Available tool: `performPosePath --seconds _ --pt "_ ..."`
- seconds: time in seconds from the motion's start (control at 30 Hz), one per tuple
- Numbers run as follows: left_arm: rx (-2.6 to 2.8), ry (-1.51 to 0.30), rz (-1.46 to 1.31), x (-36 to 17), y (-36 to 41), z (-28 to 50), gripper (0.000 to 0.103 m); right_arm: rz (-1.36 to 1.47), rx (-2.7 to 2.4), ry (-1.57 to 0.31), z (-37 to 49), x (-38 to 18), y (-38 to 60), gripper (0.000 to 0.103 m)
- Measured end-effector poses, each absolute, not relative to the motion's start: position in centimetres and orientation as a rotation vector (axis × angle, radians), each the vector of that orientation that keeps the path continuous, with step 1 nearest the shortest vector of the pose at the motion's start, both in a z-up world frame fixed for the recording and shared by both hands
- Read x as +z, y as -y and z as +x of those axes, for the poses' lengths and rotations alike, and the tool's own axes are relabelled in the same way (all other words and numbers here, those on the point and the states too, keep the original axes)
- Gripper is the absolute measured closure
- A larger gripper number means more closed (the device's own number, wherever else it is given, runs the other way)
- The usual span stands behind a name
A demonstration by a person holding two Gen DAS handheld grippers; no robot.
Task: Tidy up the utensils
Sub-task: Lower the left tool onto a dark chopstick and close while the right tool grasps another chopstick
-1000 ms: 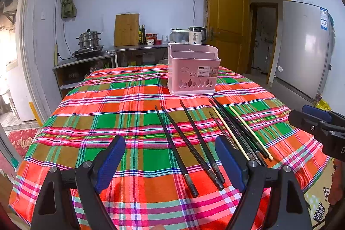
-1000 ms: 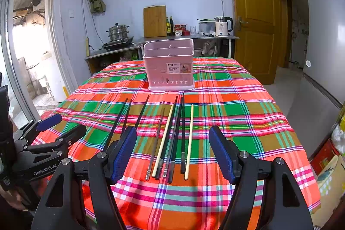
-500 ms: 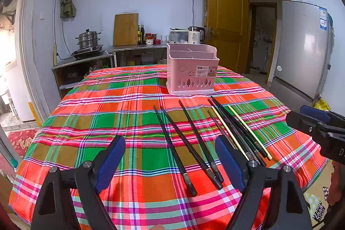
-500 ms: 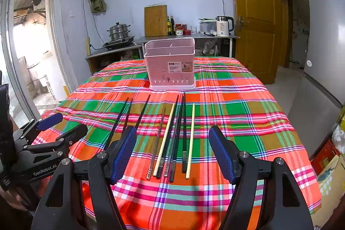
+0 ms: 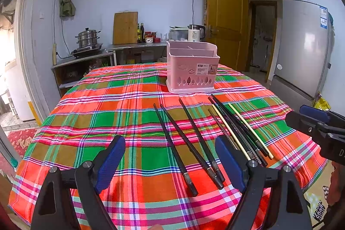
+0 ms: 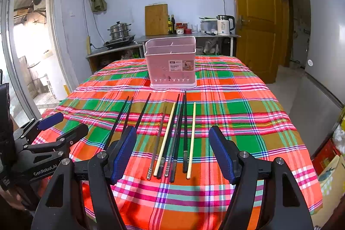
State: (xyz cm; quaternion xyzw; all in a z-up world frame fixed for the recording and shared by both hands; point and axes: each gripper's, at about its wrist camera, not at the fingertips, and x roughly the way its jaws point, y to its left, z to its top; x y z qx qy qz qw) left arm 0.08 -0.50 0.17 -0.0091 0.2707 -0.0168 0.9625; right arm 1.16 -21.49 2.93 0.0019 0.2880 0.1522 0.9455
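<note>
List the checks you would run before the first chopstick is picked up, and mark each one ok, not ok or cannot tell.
1. Left gripper open and empty: ok.
2. Right gripper open and empty: ok.
3. Pink basket upright on the tablecloth: ok.
4. Basket compartments free: cannot tell, the interior is mostly hidden.
5. Chopsticks flat and within view: ok.
6. Chopsticks separated for a single pick: not ok, the middle ones lie bunched together.
</note>
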Motion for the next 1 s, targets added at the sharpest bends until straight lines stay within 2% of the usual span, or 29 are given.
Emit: performPosePath --seconds 0.37,0.47,0.53,0.73,1.0 --pt "-0.045 -0.716 -0.075 -1.9 -1.8 6.0 0.019 -0.002 0.328 -0.633 4.4 2.0 21.3 0.034" --pt "-0.035 -0.765 -0.104 -2.6 -2.5 8.1 0.019 -0.005 0.335 -0.675 6.4 1.4 21.1 0.041" --pt "-0.034 -0.804 -0.128 -3.0 -3.1 10.0 0.026 -0.011 0.337 -0.697 7.8 1.1 21.1 0.050" --pt "-0.023 -0.913 -0.189 -4.6 -4.3 14.7 0.039 -0.033 0.336 -0.787 13.3 -0.1 20.7 0.074" --pt "-0.008 -0.934 -0.209 -5.4 -5.1 17.3 0.042 -0.071 0.382 -0.885 18.7 -2.5 19.7 0.085"
